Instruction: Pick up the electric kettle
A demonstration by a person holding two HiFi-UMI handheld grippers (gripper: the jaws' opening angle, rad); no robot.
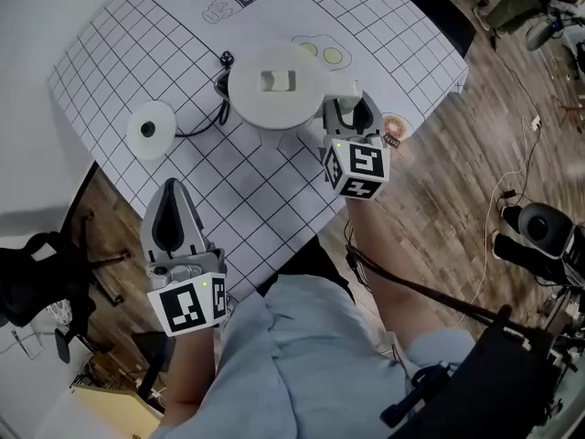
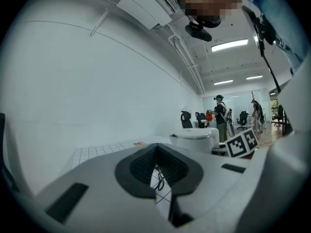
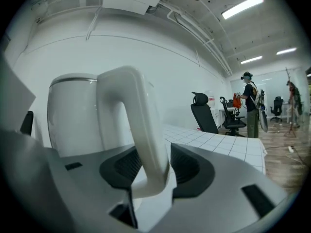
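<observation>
1. Right gripper (image 1: 352, 110) sits at centre right of the head view, with its jaws spread and the kettle handle (image 3: 141, 120) standing between them.
2. Its own view (image 3: 150, 165) shows the dark pads flanking the white handle closely on both sides, with a thin sliver of light along the right pad, so they do not clamp it.
3. Left gripper (image 1: 172, 188) hangs at lower left of the head view, off the table edge; its jaws are pressed together at the tips and hold nothing (image 2: 156, 152).
4. White electric kettle (image 1: 277, 85) stands upright on the gridded table mat (image 1: 274, 186), upper centre of the head view, with its handle (image 1: 344, 88) facing the right gripper.
5. Round power base (image 1: 151, 129) lies apart at upper left, and its black cord (image 1: 206, 124) runs toward the kettle.
</observation>
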